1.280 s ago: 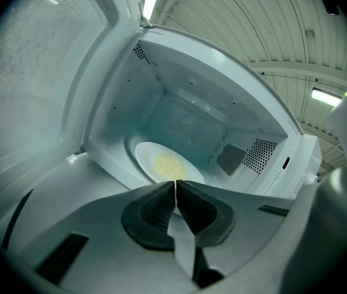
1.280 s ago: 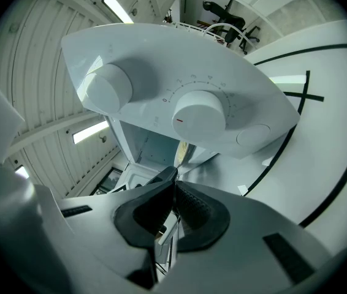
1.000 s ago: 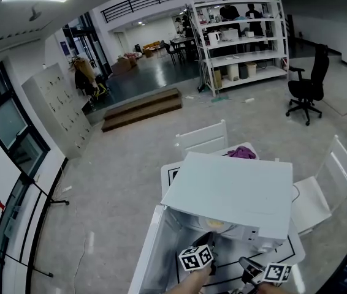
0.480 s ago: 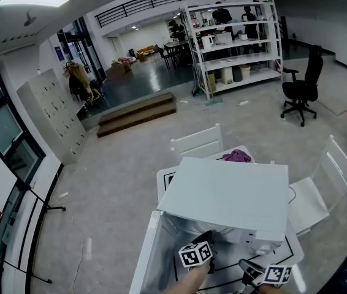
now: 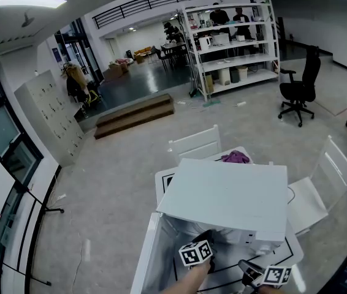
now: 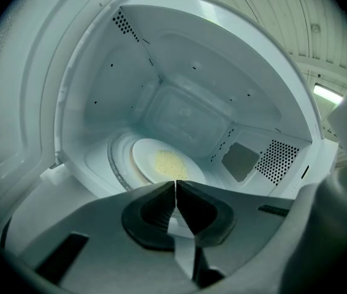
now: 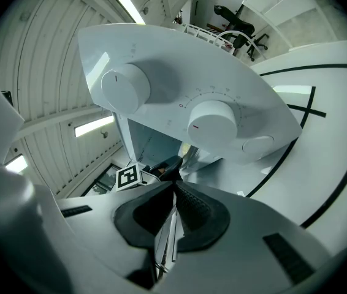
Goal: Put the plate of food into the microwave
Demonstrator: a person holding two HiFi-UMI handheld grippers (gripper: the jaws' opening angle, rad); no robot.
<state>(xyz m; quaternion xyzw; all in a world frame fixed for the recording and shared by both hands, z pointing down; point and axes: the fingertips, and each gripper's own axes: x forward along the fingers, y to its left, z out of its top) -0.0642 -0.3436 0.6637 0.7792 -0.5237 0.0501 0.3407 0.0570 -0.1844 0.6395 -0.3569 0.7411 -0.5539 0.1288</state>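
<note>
Though hidden from overhead, the plate [image 6: 161,163] sits inside the microwave [image 6: 186,72].

Beyond your left fingers [image 6: 152,216], the white box-shaped microwave [image 6: 179,72] has smooth, glossy walls; the round white plate [image 6: 141,158] shines like glazed ceramic. Your right fingers [image 7: 198,216] show matt black ribbed pads.
</note>
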